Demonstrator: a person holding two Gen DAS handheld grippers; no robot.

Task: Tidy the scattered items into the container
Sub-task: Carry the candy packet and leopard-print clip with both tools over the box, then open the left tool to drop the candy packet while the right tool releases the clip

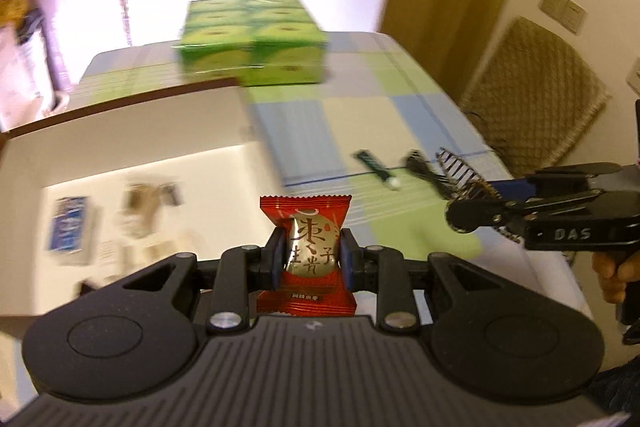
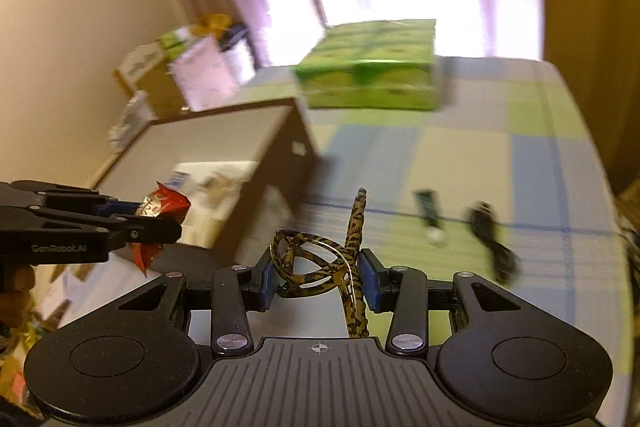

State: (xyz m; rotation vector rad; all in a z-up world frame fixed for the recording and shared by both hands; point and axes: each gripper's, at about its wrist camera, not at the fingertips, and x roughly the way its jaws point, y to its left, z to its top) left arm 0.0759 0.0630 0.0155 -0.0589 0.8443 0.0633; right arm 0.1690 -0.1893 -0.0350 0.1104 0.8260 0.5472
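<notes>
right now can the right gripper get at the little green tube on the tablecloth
Probably not yet. The right gripper is already shut on a leopard-print hair clip, so its jaws are full. The path to the green tube looks clear, with only bare tablecloth between.

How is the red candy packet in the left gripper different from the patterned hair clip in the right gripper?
The red candy packet is a flat, solid foil wrapper with gold lettering; the patterned hair clip is an open, looped frame in mottled yellow and black with a long prong. The packet stands upright between the left gripper pads, while the clip lies tilted across the right gripper. Both are held off the table, near the open box.
</notes>
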